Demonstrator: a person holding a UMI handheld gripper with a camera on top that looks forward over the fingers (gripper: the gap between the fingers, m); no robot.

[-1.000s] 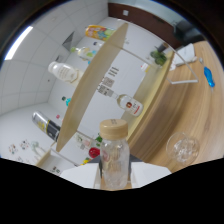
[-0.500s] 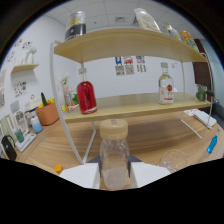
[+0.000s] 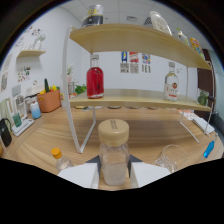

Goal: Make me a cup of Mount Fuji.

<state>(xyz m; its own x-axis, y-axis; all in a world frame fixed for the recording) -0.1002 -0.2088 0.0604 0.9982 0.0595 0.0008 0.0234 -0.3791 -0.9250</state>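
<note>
My gripper [image 3: 113, 172] is shut on a clear glass bottle [image 3: 113, 155] with a tan lid, held upright between the two white fingers [image 3: 80, 176]. Just right of the fingers a clear empty glass cup [image 3: 171, 157] stands on the wooden table. Beyond them rises a two-level wooden shelf [image 3: 135, 100]. On its lower board a bottle of red liquid [image 3: 95, 80] stands at the left and a clear bottle with a red label [image 3: 171, 86] at the right. More bottles sit on the top board.
A small bottle with an orange cap [image 3: 59, 157] lies on the table left of the fingers. An orange pot with plants [image 3: 48, 100] and a light blue cup [image 3: 34, 110] stand far left. A blue object [image 3: 208, 149] lies at the right.
The view has swung from tilted to level and moved closer to the shelf. The bottle has stayed between the fingers throughout. The glass cup now shows nearer on the right.
</note>
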